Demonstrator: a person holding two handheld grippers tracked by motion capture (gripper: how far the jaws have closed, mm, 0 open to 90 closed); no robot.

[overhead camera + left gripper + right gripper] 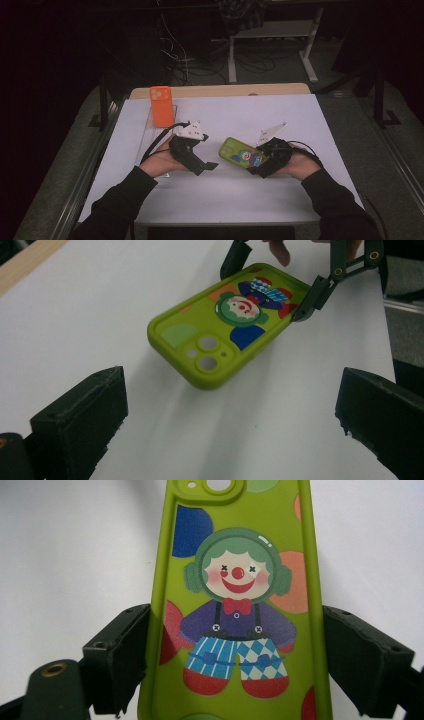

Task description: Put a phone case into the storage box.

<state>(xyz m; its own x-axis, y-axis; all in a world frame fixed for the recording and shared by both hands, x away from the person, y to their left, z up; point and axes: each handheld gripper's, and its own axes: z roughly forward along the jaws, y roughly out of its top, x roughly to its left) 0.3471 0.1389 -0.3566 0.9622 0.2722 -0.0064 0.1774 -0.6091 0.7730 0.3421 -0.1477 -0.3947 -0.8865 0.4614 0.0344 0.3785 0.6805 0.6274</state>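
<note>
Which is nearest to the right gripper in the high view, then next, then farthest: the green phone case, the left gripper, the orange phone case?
1. Green phone case: held between the right gripper's jaws.
2. Left gripper: to its left, jaws open.
3. Orange phone case: upright at the table's far left.

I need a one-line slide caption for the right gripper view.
Right gripper clamps a lime-green clown-print phone case above the white table.

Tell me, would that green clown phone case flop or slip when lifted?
Probably stiff: the green phone case keeps its flat shape while the right gripper pinches only one end. Likely light, since that end grip holds it off the table. Its smooth, rounded edges might slip.
</note>
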